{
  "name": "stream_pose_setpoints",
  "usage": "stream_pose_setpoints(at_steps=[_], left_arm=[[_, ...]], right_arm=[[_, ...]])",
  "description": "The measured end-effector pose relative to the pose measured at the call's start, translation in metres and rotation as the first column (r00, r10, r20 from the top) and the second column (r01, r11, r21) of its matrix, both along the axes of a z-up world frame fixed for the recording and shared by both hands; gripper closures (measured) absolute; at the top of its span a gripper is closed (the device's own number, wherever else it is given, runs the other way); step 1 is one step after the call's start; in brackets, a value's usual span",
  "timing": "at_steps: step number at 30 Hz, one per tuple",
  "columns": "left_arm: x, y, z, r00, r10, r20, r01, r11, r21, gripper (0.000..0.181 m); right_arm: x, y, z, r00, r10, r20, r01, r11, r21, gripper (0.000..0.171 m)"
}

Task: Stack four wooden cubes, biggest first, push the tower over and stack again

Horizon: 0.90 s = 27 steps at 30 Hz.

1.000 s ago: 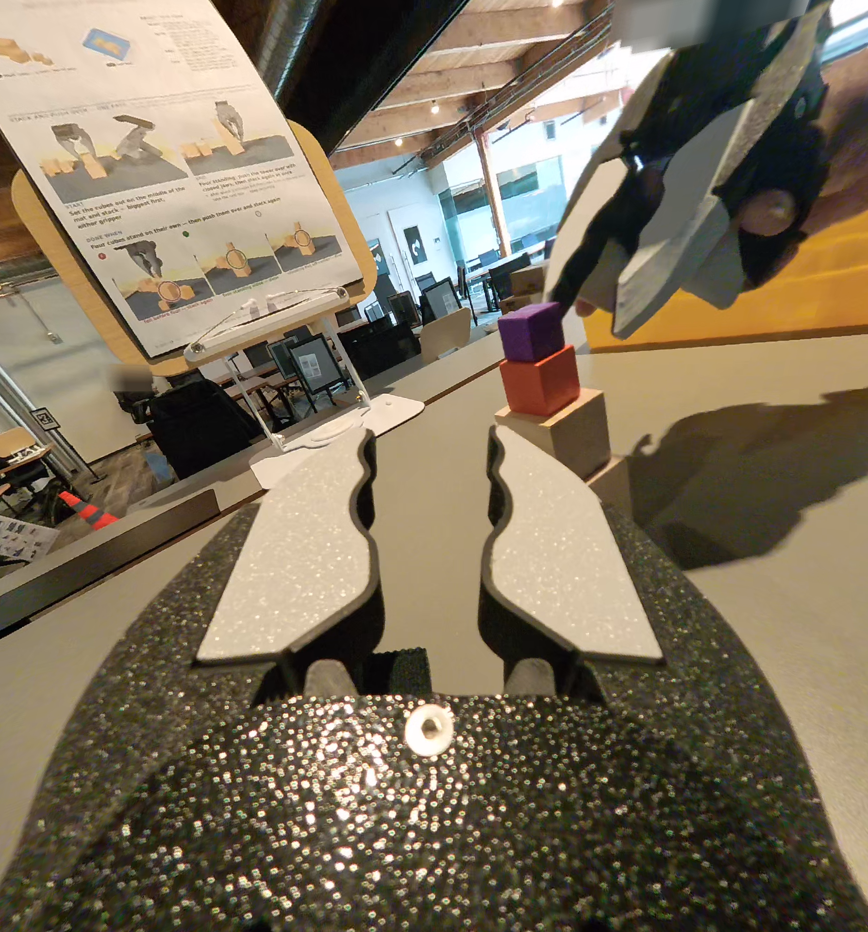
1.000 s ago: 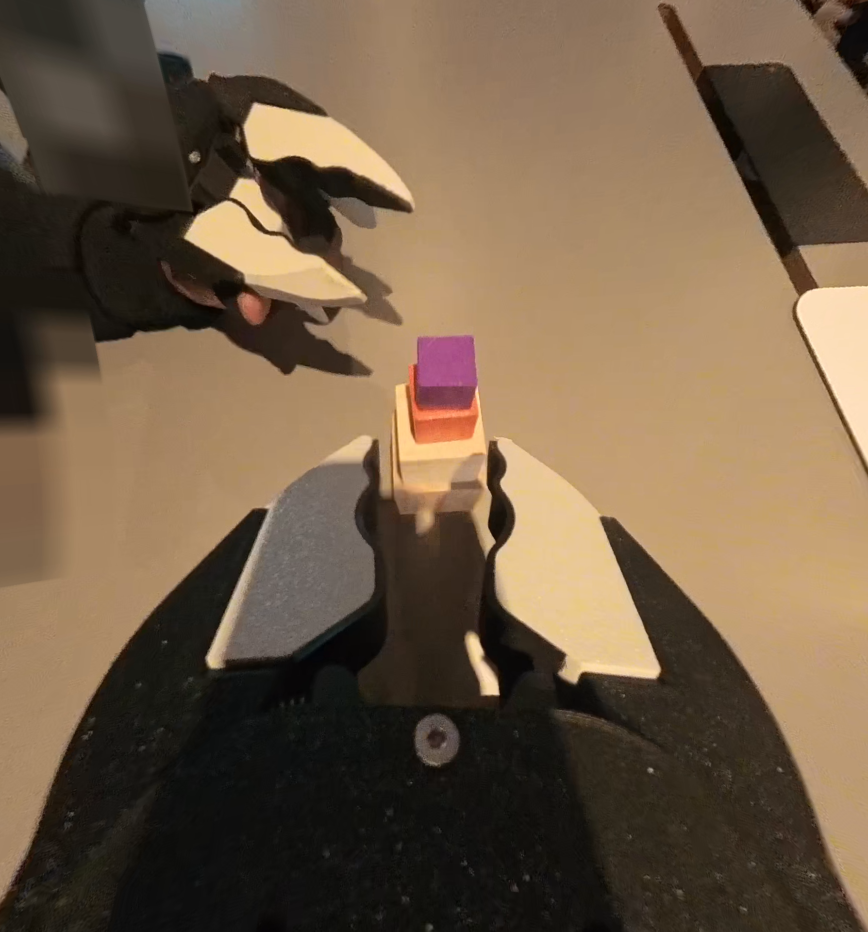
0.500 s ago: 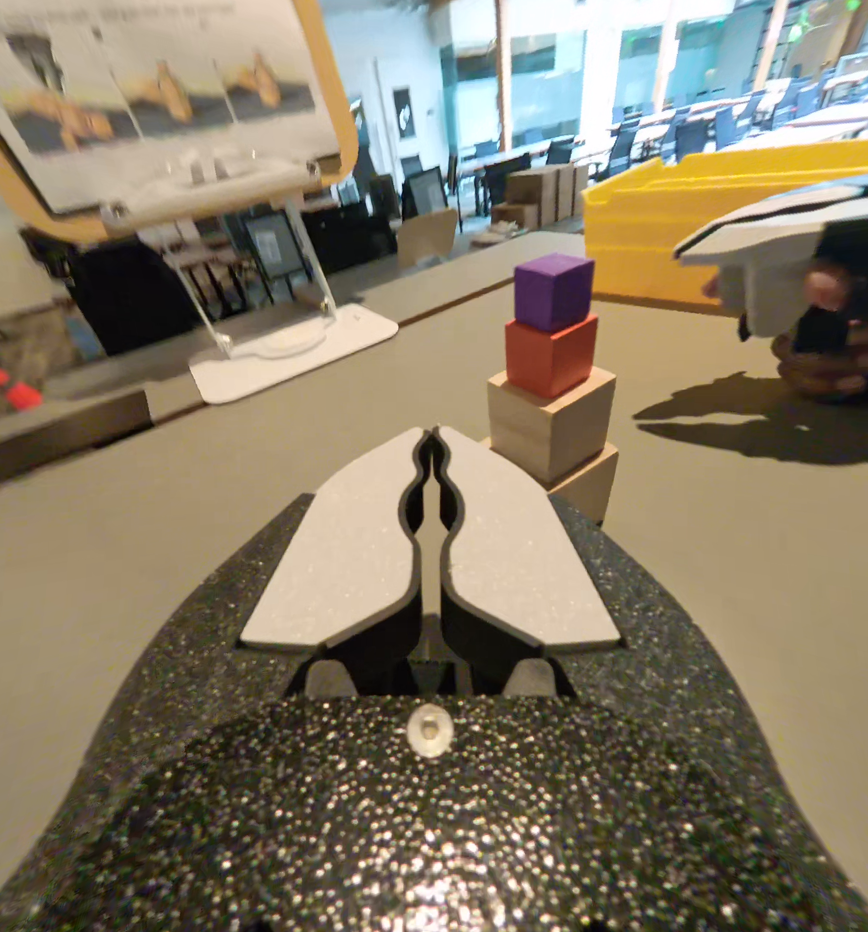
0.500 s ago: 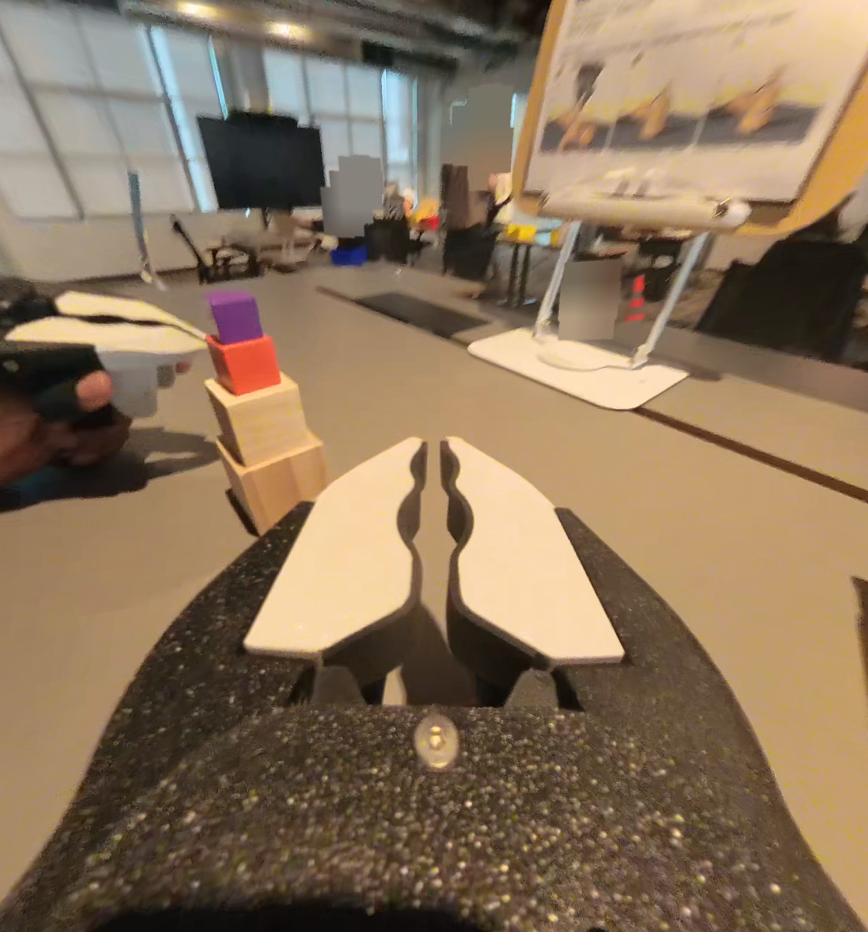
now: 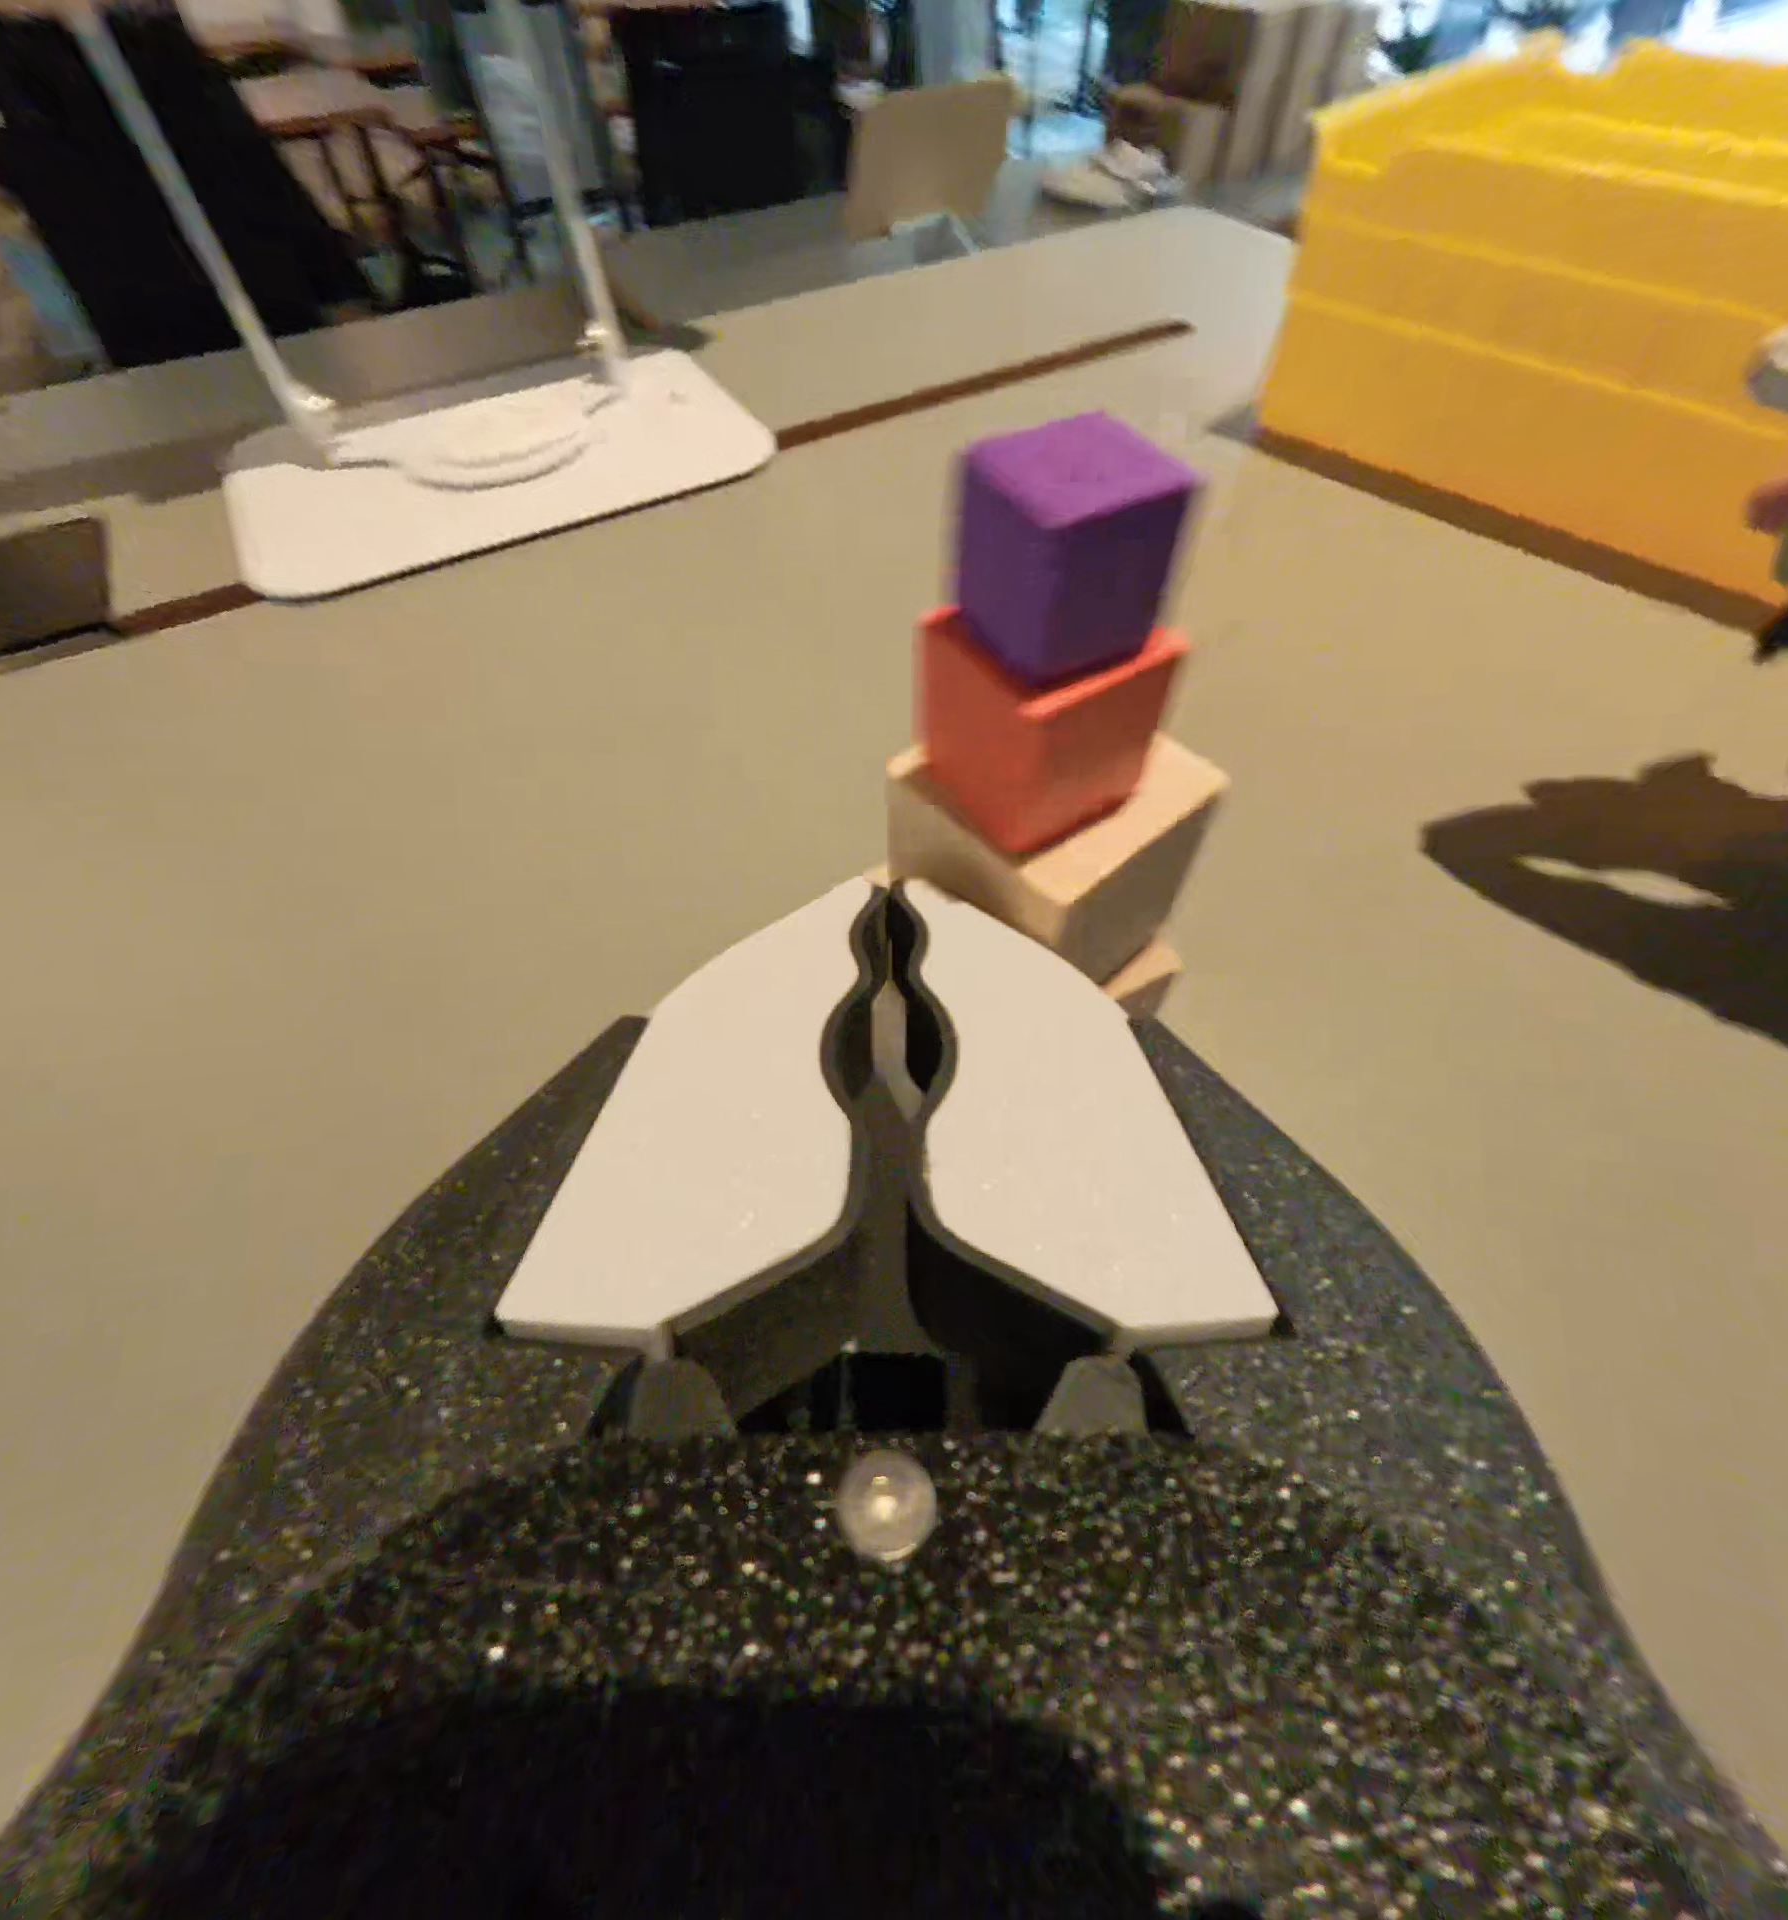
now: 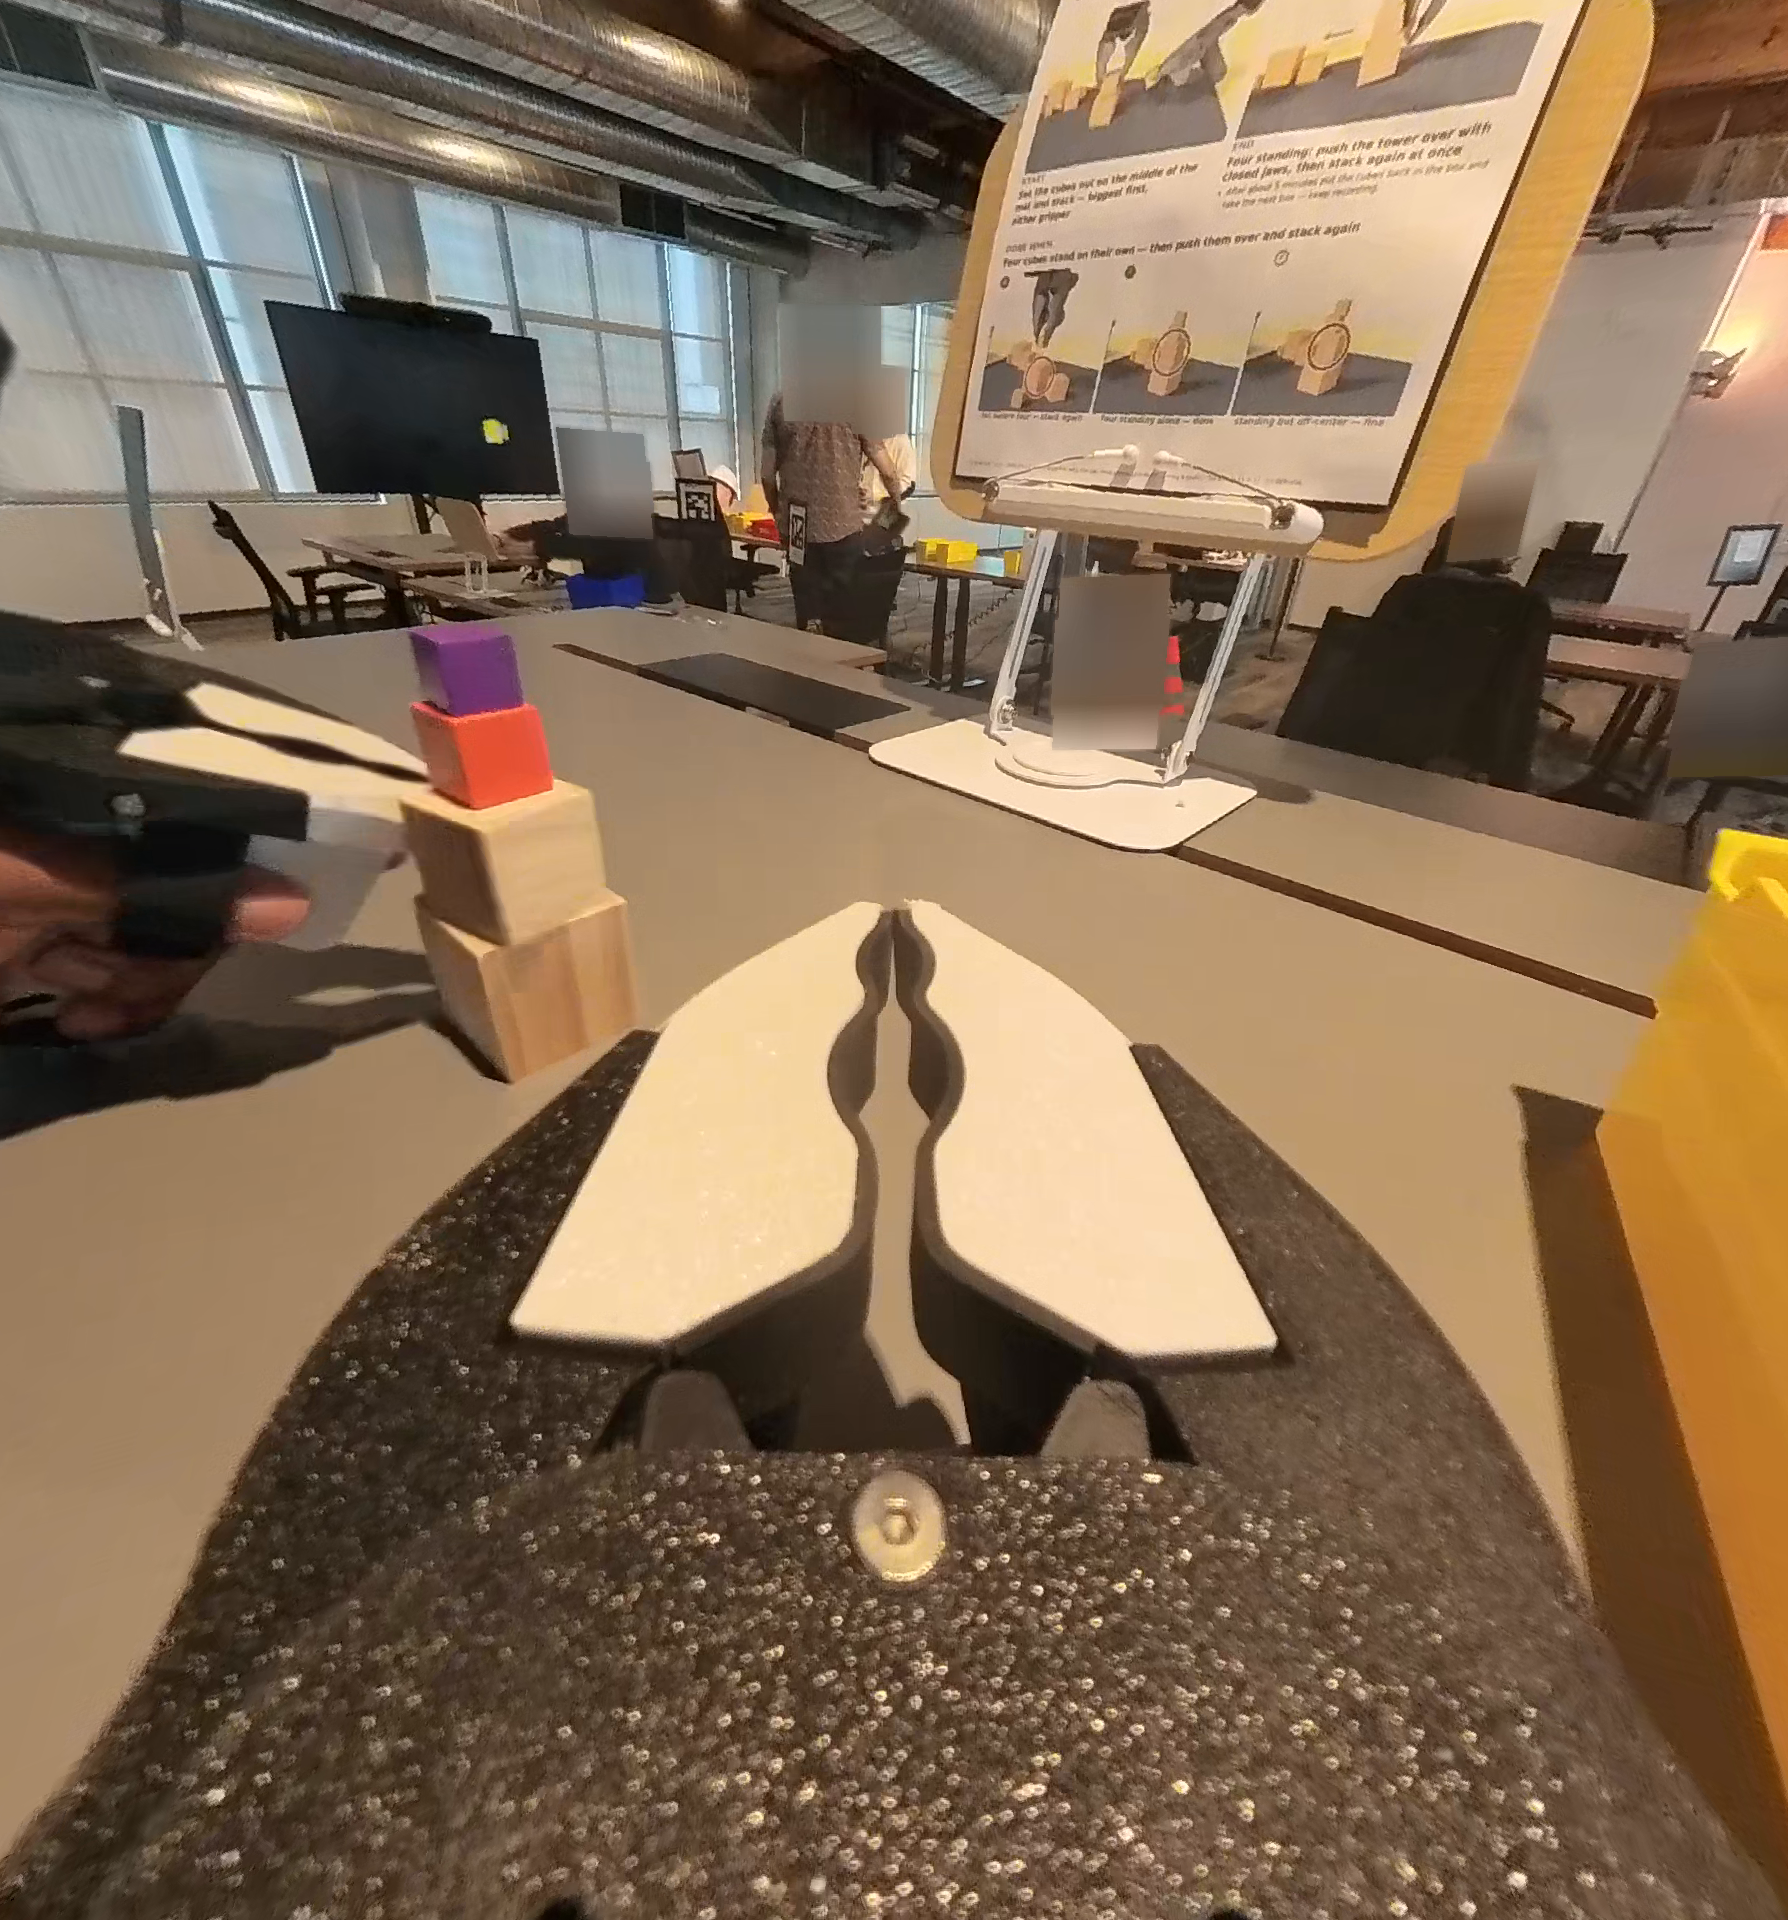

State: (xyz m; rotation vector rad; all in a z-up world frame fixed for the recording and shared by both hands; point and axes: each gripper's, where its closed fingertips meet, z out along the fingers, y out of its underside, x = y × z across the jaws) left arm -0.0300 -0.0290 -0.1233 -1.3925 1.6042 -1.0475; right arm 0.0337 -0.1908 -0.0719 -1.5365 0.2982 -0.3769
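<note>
A tower of four cubes stands on the grey table: a purple cube [image 5: 1072, 540] on a red cube [image 5: 1035, 748], on a plain wooden cube [image 5: 1077, 883], on a bigger wooden cube [image 5: 1144, 982] that is mostly hidden. My left gripper [image 5: 888, 894] is shut and empty, its tips right at the tower's near side. In the right wrist view the tower is at the left: purple [image 6: 466, 670], red [image 6: 485, 753], wooden [image 6: 505, 857], big wooden [image 6: 531, 982]. There the left gripper [image 6: 404, 805] points at the second cube, touching or nearly so. My right gripper [image 6: 890, 914] is shut, empty, right of the tower.
A yellow bin [image 5: 1555, 343] stands at the table's right side, close beside my right gripper [image 6: 1752, 1247]. A stand with an instruction sheet [image 6: 1285, 260] rests on a white base [image 5: 495, 468] behind the tower. People and desks are far behind. Left tips to right tips: about 20 cm.
Both grippers went from open to shut. The right one came down from above the tower to table height beside it. The left one moved in close to the tower.
</note>
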Motion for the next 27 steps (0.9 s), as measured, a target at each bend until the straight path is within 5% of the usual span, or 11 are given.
stream_pose_setpoints(at_steps=[6, 19, 23, 27], left_arm=[[0.001, -0.061, 0.027, 0.98, -0.19, 0.066, 0.172, 0.962, 0.212, 0.181], [-0.04, -0.022, 0.012, 0.988, 0.003, 0.156, -0.028, 0.987, 0.161, 0.169], [-0.03, -0.047, 0.001, 0.998, -0.064, 0.023, 0.062, 0.995, 0.081, 0.145], [-0.012, -0.069, -0.002, 0.974, -0.126, -0.188, 0.165, 0.965, 0.206, 0.12]], right_arm=[[0.0, -0.008, 0.004, 1.0, -0.007, -0.006, 0.008, 1.0, 0.027, 0.171], [0.011, -0.068, -0.002, 0.99, -0.134, -0.035, 0.133, 0.991, -0.003, 0.169], [0.005, -0.07, -0.001, 0.994, -0.103, -0.029, 0.103, 0.995, -0.002, 0.167], [-0.005, -0.069, -0.003, 0.998, -0.066, 0.01, 0.066, 0.997, -0.032, 0.167]])
